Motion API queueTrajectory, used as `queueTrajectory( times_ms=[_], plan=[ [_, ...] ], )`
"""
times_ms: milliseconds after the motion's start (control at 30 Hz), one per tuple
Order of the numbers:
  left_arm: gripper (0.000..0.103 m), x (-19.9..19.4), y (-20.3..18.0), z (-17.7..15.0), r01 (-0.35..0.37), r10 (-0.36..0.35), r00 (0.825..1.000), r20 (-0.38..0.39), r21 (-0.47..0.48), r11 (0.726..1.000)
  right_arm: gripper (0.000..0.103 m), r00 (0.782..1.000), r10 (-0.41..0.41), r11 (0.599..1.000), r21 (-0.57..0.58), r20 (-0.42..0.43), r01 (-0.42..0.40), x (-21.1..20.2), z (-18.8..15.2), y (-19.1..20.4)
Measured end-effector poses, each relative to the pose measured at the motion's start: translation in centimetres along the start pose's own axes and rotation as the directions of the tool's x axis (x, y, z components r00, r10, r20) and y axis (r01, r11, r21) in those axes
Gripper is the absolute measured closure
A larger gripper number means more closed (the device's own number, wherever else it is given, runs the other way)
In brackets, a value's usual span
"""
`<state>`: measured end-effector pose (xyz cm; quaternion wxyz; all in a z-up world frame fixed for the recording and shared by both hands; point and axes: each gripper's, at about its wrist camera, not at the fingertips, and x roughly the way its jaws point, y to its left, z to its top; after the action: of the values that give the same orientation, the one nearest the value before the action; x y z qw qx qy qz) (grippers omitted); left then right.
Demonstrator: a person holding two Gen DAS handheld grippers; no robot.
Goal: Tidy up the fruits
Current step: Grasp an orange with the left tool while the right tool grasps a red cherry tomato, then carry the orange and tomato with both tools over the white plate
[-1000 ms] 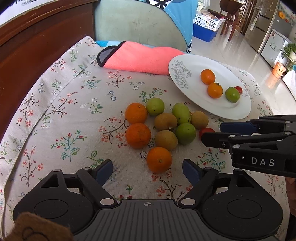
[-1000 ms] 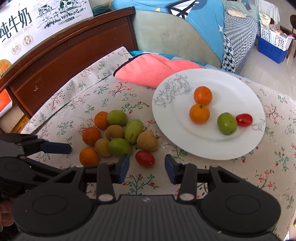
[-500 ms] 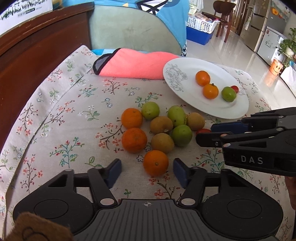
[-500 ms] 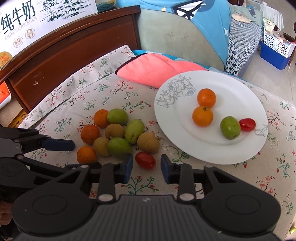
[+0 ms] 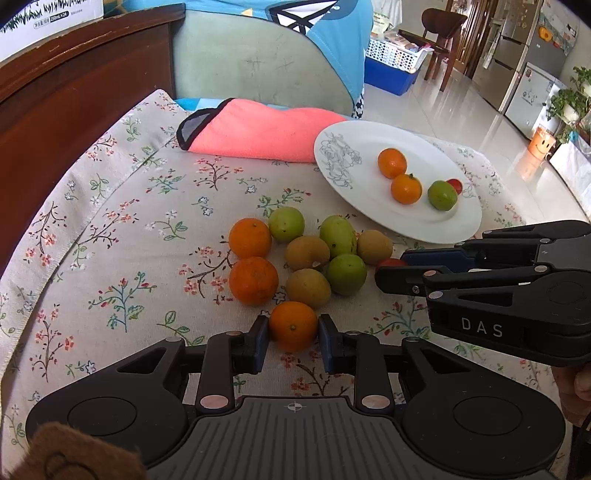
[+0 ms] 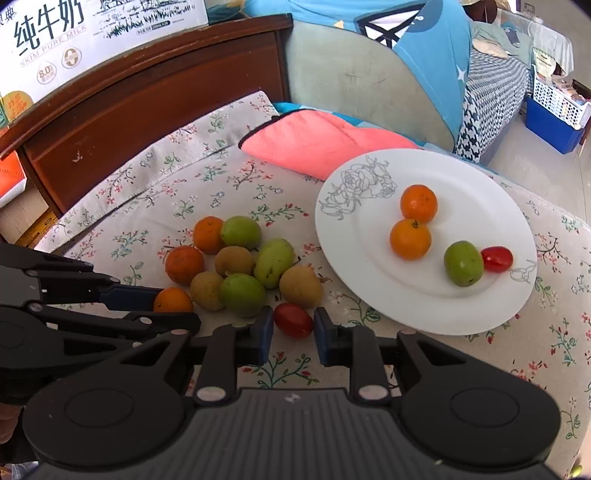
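Black right hand-held gripper [image 5: 391,264] reads "DAS"; perhaps closing.

Pretty bright room, glossy pale tile floor [image 5: 476,110] catching daylight. Behind the floral tablecloth [image 5: 122,206] sits a dark wooden headboard [image 6: 147,96]; off past it stand a wooden chair [image 5: 443,26] and a fridge [image 5: 532,44].

Bright daylight, sharp focus, soft shadows, fisheye-curved dark corners.

Five oranges [image 5: 253,237], four green fruits [image 5: 286,223], three brown fruits [image 5: 307,252], two cherry tomatoes [image 6: 293,319], one white plate [image 6: 424,310], one pink cloth [image 5: 258,129], two grippers [image 5: 293,334]
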<state>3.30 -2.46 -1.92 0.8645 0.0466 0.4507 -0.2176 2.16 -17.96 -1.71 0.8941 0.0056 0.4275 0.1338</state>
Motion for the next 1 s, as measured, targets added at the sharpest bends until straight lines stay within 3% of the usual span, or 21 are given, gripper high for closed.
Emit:
queueTrajectory(
  times_ms=[567, 1000],
  plan=[
    [0.077, -1.5, 0.0, 1.3, -0.002, 0.004, 0.999, 0.053, -0.036, 0.999, 0.079, 0.999, 0.01, 0.999, 0.04, 0.044, -0.012, -1.7, 1.0, -0.4],
    [0.077, -2.6, -0.7, 5.4, 0.03, -0.015, 0.988, 0.153, -0.094, 0.995, 0.079, 0.978, -0.032, 0.987, 0.158, 0.204, -0.001, -6.0, 4.8, -3.3]
  ],
)
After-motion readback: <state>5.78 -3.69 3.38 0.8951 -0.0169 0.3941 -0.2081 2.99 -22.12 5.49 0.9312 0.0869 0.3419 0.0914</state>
